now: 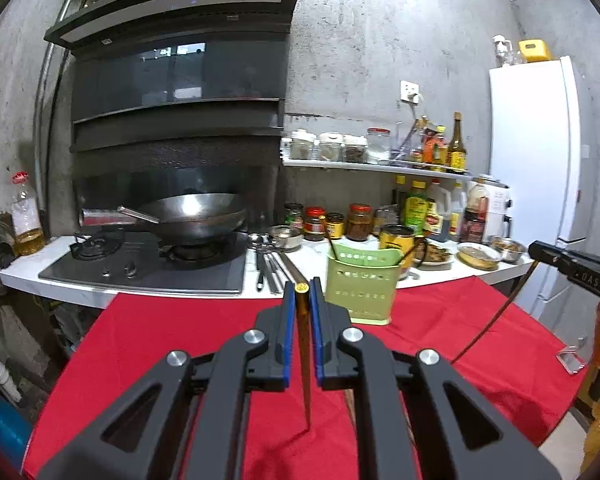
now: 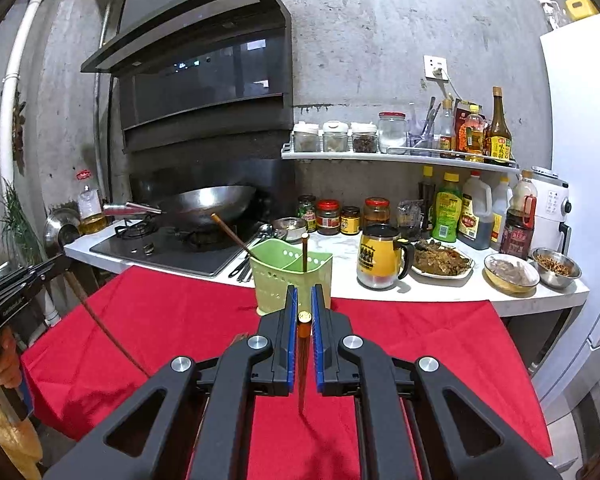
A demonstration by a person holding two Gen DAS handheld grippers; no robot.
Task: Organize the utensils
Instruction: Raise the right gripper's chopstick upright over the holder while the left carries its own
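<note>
A: Two brown wooden chopsticks are off the table, one in each gripper. The left gripper (image 1: 305, 294) has its blue-padded jaws pressed nearly together on the left-hand brown wooden chopstick (image 1: 305, 344), whose brass-coloured butt end shows between the fingertips while the thin tip hangs down over the red tablecloth (image 1: 148, 344).

B: And the other side?

A: The same. The right gripper (image 2: 304, 294) is closed tight on the right-hand brown wooden chopstick (image 2: 303, 360), butt end up by the pads, tip pointing down at the cloth.

B: Why hold them near the thick end?

A: My guess is that it leaves the long thin part free to be steered tip-first into the pale green perforated plastic utensil holder (image 2: 276, 276). Gripped mid-length, the jaws would meet the rim before the stick went in.

B: Where is that holder from each gripper?

A: Straight ahead of the right one, just beyond its fingertips at the far edge of the cloth. From the left wrist camera, it stands just to the right of the fingertips. Two chopsticks already stand in it: a leaning one (image 2: 230, 234) and an upright one (image 2: 305, 252), in what look like separate compartments.

B: Anything else loose?

A: Dark utensils (image 1: 270, 268) lie on the white counter (image 1: 52, 272) behind the holder.
</note>
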